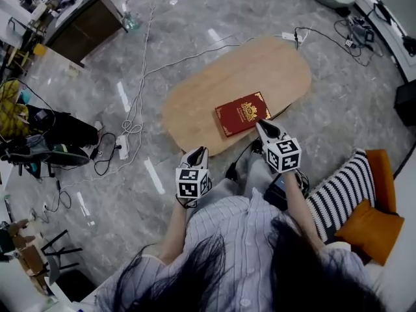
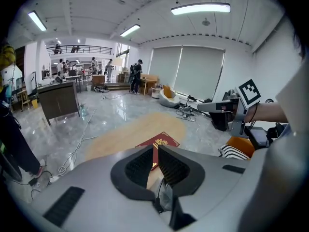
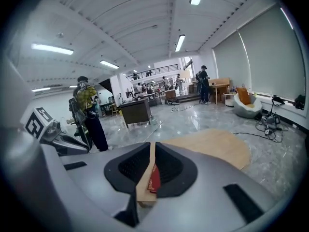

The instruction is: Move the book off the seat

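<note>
A dark red book [image 1: 242,113] with a gold emblem lies flat on the oval wooden table [image 1: 260,64], close to its near edge. My right gripper [image 1: 259,123] hangs just over the book's near right edge, jaws shut with nothing between them. In the right gripper view the book [image 3: 154,180] shows below the right gripper [image 3: 152,144]. My left gripper [image 1: 200,151] is held lower left, just off the table's near edge, also shut and empty. In the left gripper view the book [image 2: 163,140] lies beyond the left gripper [image 2: 155,147].
A striped cushion [image 1: 341,190] and an orange cushion [image 1: 364,229] lie on the seat at my right. Cables and a power strip [image 1: 122,147] trail over the marble floor left of the table. A dark cabinet [image 1: 84,25] stands far left.
</note>
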Demonstrator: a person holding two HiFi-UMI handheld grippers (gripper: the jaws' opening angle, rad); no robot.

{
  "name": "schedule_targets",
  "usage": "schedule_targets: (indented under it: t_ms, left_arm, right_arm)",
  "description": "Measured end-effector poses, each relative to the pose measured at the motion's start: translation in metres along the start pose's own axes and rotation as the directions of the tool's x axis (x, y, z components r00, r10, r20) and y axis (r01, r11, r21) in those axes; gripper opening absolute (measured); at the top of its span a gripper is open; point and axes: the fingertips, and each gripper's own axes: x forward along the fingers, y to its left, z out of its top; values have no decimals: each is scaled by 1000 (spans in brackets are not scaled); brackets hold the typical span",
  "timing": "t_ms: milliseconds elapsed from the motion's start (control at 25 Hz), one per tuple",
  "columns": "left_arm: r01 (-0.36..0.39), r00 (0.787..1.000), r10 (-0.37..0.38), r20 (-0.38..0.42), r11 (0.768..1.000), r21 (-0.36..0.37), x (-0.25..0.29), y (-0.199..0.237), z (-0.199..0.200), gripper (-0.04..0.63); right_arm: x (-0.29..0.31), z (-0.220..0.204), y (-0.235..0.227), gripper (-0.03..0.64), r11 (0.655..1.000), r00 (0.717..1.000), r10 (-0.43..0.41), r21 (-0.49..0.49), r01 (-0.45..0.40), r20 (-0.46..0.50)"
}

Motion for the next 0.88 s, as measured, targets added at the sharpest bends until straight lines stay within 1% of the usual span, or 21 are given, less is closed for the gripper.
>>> schedule_targets:
  t_ms: [200,440,560,720,880]
  left_arm:
    - [48,999,-48,-3,998,45,-10,-4,-6,43]
    - [105,994,-106,9,991,87,-14,-15,-1,44]
    - [123,992,-125,11,988,92,-17,-22,-4,43]
    - [142,990,-140,-26,984,106,-17,-32,-15,43]
    - [185,982,-180,-48,975,122,-10,-52,-13,43]
  right_arm:
    - [-30,-17,16,44,997,998,-59,-43,59,-12]
    - [-62,-28,17,44,990,992,-124,-69,122,-28]
    - [-78,-29,12,44,987,988,-157,-41,157,-6]
    - [-103,-34,4,44,980,980,-197,21,196,18]
    - [-129,-40,-9,45,968,969,-243,73,240,37]
